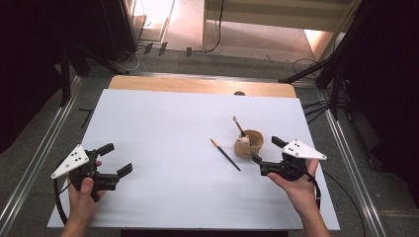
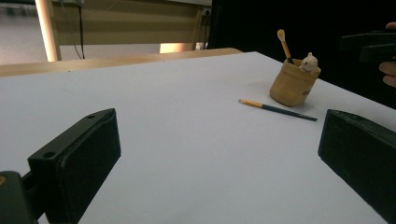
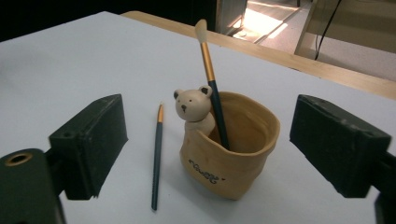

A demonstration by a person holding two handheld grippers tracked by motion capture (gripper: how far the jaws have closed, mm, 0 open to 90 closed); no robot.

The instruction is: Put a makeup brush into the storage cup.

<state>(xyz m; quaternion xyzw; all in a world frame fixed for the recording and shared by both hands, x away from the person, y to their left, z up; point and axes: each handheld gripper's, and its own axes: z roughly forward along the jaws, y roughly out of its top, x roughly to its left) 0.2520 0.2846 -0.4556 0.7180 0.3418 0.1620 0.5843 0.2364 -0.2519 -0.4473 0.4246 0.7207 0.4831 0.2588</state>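
A tan pot [image 1: 249,143] with a small bear figure [image 3: 192,108] on its rim stands on the white table sheet [image 1: 163,123], right of centre. One brush [image 1: 237,124] stands in the pot [image 3: 229,158], bristles up. A second dark-handled brush [image 1: 225,154] lies flat just left of the pot. My right gripper [image 1: 265,148] is open and points at the pot from the right. In the right gripper view the pot sits between the jaws with a gap on each side. My left gripper [image 1: 118,158] rests open at the front left, nothing between its jaws, far from the pot [image 2: 293,84].
A strip of bare wooden tabletop [image 1: 197,85] runs along the far edge of the sheet. Metal rails [image 1: 39,153] flank the table on both sides, and dark stands and cables sit on the floor beyond it.
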